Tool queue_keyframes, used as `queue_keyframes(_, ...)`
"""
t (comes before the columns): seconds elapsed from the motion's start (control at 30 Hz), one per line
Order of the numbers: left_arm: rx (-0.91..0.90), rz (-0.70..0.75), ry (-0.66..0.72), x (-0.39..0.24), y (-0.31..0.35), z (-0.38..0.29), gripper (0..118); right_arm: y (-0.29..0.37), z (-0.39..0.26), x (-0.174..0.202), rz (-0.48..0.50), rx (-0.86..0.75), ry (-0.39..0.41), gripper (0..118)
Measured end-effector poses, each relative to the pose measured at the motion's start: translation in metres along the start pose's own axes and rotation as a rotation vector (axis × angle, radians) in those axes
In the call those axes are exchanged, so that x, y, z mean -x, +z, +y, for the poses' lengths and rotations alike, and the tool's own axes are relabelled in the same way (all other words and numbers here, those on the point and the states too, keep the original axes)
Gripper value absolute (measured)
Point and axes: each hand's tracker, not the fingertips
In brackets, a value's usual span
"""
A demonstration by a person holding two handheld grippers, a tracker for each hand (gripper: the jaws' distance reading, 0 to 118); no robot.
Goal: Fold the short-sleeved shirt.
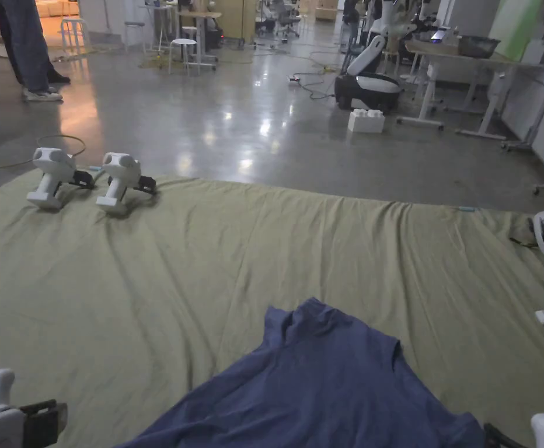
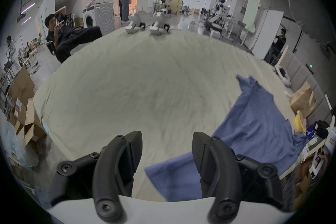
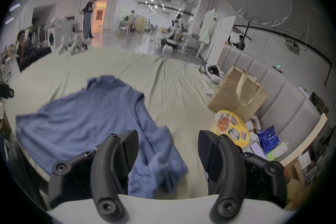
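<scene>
Holding: nothing, both my claws empty
Left gripper (image 2: 167, 148): jaws spread wide, above the sheet, shirt hem just under my right-hand jaw, not pinched
Right gripper (image 3: 168, 146): jaws wide apart, hovering over the shirt's rumpled corner, no contact I can confirm
Shirt (image 1: 323, 391): blue short-sleeved, lying spread but wrinkled on the near edge of the sheet, between my two claws, one part bunched up toward the far side
Sheet (image 1: 206, 274): pale green, creased, covers the whole work surface
Spare grippers (image 1: 87, 178): two white ones, side by side at the far left edge of the sheet
Paper bag (image 3: 238, 93): brown, right of the shirt, well apart
Floor (image 1: 236, 116): shiny grey, beyond the sheet
</scene>
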Motion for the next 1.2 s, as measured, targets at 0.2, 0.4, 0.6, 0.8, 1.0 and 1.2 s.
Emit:
queue_keyframes(0.2, -0.174, -0.099, -0.010, -0.046, 0.015, 0.017, 67, 0.005, 0.039, 0.031, 0.038, -0.190, -0.116, 75)
queue_keyframes(0.4, -0.369, -0.143, -0.083, -0.094, 0.024, 0.026, 59, 0.004, 0.061, 0.062, 0.028, -0.336, -0.179, 67)
queue_keyframes(0.6, -0.469, -0.121, -0.142, -0.135, 0.031, 0.033, 9, 0.000, 0.068, 0.082, 0.005, -0.397, -0.184, 11)
queue_keyframes(0.8, -0.520, -0.124, -0.177, -0.150, 0.037, 0.030, 2, 0.003, 0.069, 0.091, 0.002, -0.436, -0.118, 5)
queue_keyframes(1.0, -0.422, -0.127, -0.166, -0.128, 0.032, 0.024, 2, -0.001, 0.066, 0.089, 0.044, -0.409, -0.134, 5)
queue_keyframes(1.2, -0.188, -0.098, -0.092, -0.061, 0.014, 0.015, 2, -0.013, 0.061, 0.088, 0.074, -0.358, -0.099, 5)
